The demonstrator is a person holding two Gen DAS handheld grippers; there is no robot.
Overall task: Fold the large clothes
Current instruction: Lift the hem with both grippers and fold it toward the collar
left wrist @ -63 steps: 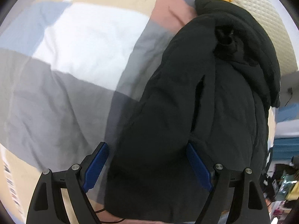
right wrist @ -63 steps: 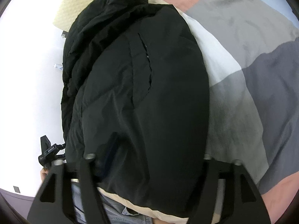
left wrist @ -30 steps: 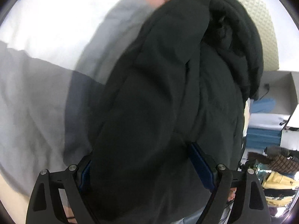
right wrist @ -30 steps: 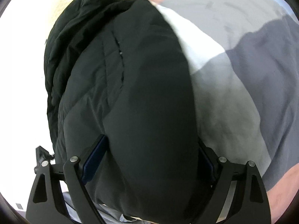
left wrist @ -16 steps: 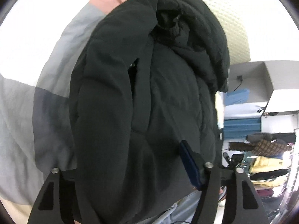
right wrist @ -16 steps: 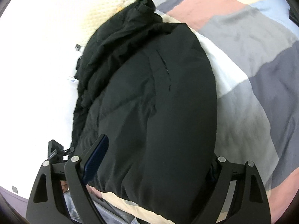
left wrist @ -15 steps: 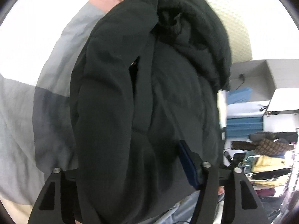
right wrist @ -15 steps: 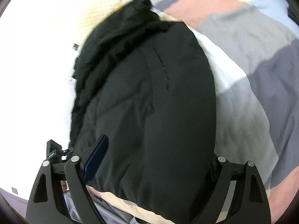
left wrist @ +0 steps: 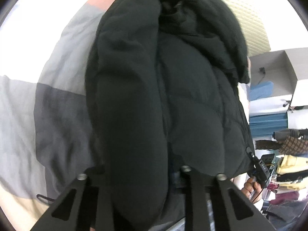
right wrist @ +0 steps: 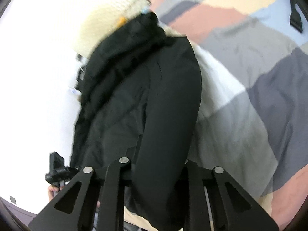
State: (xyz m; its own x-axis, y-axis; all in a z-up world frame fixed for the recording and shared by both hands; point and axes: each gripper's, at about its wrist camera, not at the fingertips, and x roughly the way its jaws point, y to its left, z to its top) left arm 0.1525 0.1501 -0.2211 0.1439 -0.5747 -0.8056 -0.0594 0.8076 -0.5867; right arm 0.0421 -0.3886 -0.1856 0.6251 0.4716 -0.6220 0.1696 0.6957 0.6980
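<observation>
- Where the black padded jacket [left wrist: 154,96] lies lengthwise on the bed, a patchwork quilt [right wrist: 250,73] forms the surface, with panels in grey, dark grey, white, salmon, beige and light blue
- The jacket occupies the bed edge; its hood [left wrist: 192,15] points toward a cream textured headboard panel [left wrist: 256,28]
- Left gripper [left wrist: 134,173]: jaws closing on a thick fold of the jacket hem, with fabric bulging between and over them
- Right gripper [right wrist: 157,165]: jaws closing on the other side of the same hem, with fabric pinched between them
- In the right wrist view, the far side of the jacket borders an overexposed white area; no detail can be told there
- In the left wrist view, the room beside the bed holds a white open box [left wrist: 279,71], blue stacked items [left wrist: 267,125] and a pile of folded clothes [left wrist: 288,165] in yellow, brown and maroon
- A hand [left wrist: 250,188] shows at the lower right of the left wrist view, just beside a small black device [left wrist: 259,167]
- Both views are motion-blurred
</observation>
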